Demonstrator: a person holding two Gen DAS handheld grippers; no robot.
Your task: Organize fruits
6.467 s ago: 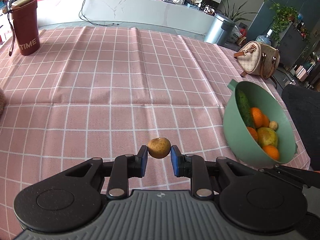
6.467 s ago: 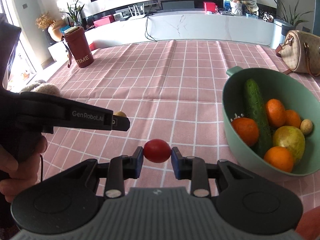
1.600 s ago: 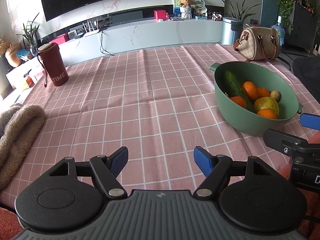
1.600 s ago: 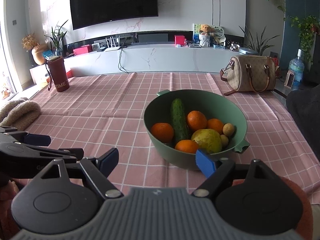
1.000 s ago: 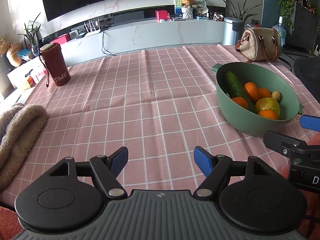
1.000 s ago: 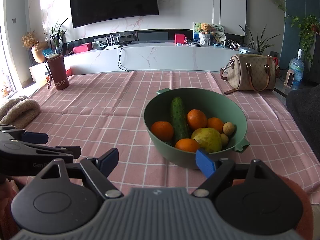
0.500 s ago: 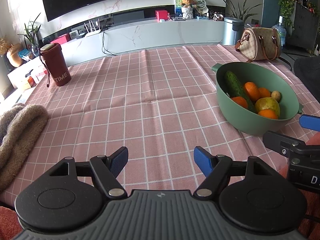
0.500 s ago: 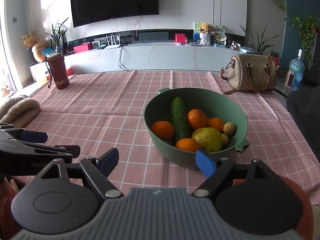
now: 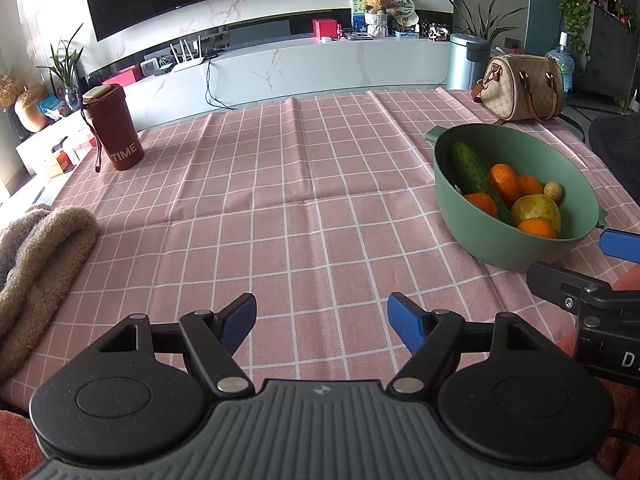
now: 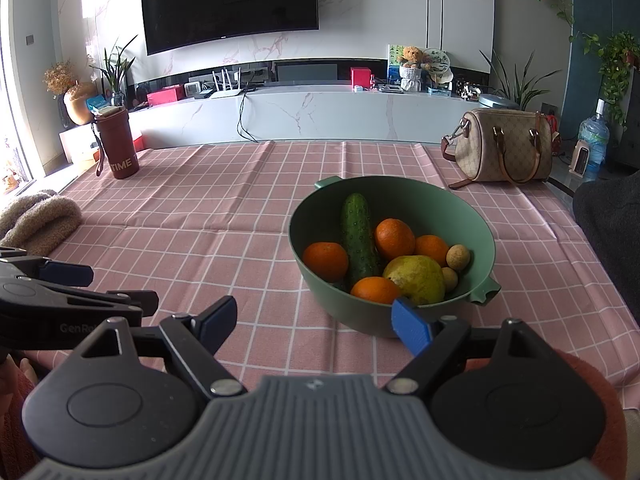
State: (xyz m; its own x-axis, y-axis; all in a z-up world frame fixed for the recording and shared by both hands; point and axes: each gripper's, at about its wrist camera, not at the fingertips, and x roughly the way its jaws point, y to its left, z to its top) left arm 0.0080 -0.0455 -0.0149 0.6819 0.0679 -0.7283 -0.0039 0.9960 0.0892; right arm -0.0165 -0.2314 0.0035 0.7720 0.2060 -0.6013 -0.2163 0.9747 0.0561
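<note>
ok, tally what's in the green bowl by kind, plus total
Oranges: 4
Cucumber: 1
Yellow-green pear: 1
Small tan round fruits: 2
Total: 8 visible in the green bowl

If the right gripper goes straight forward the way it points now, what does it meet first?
Most likely the green bowl. The right gripper is open and empty, and the bowl's near wall lies just ahead, a little to the right of its centre line. Depth is hard to judge, so it might skim past over the pink tablecloth.
</note>
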